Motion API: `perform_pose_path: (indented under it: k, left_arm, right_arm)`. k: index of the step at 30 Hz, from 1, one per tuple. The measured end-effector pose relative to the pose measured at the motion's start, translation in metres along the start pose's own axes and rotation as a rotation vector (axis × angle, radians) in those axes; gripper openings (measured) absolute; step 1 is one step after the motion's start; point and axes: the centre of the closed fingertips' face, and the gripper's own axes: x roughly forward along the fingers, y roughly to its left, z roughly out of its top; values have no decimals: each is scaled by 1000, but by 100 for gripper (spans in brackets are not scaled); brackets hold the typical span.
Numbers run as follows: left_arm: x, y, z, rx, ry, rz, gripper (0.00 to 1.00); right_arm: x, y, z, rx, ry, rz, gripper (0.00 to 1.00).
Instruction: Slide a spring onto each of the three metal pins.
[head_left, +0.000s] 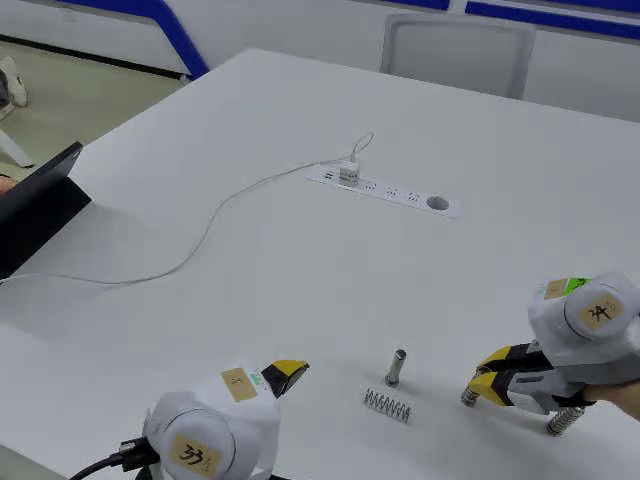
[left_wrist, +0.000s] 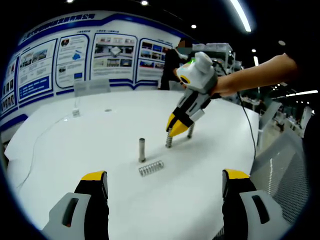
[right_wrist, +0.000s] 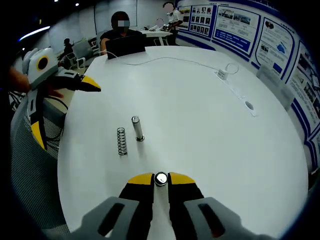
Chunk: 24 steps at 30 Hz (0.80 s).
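Right gripper (head_left: 487, 377): yellow-tipped jaws pressed together on the round top of a spring-sleeved metal pin (right_wrist: 161, 178), low centre of the right gripper view. In the head view this pin stands at lower right, under the jaw tips. A second spring-sleeved pin (head_left: 563, 420) stands just beside it, nearer the right edge.

Left gripper (left_wrist: 165, 179): jaws spread wide, holding nothing.

Not yet done: short bare metal pin (head_left: 396, 367), upright, lower centre of the head view. The loose coiled steel spring (head_left: 387, 405) lies flat on the white tabletop (head_left: 300, 260) just below it, near it but apparently not touching. In the left gripper view both sit just above the gap between the spread jaws, the spring nearer. In the right gripper view they lie up and left of the closed tips, well apart from them.

Risks (judgement):
- The pins look free-standing. Opening the right jaws unevenly or dragging sideways could topple the held pin into its neighbour.
- The spring is round and light. An off-centre pinch could roll it away or squirt it out of the jaws.
- The bare pin stands close to the spring, so a wide jaw reaching in could knock it over.
- A spring presented tilted would catch on the pin's top instead of sliding down.
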Motion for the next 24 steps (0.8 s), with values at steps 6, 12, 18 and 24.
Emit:
perform_pose_path:
  k: [6, 12, 18, 24]
  left_arm:
    - [0, 0, 0, -5, 1, -3, 97]
    - [0, -1, -1, 0, 6, -2, 96]
    - [0, -2, -1, 8, 7, -7, 96]
    - [0, -3, 0, -3, 2, -14, 96]
  right_arm:
    - [2, 1, -2, -9, 7, 2, 11]
    - [3, 1, -4, -13, 11, -1, 11]
    - [5, 2, -5, -11, 18, -3, 11]
    - [5, 1, -5, -13, 14, -8, 12]
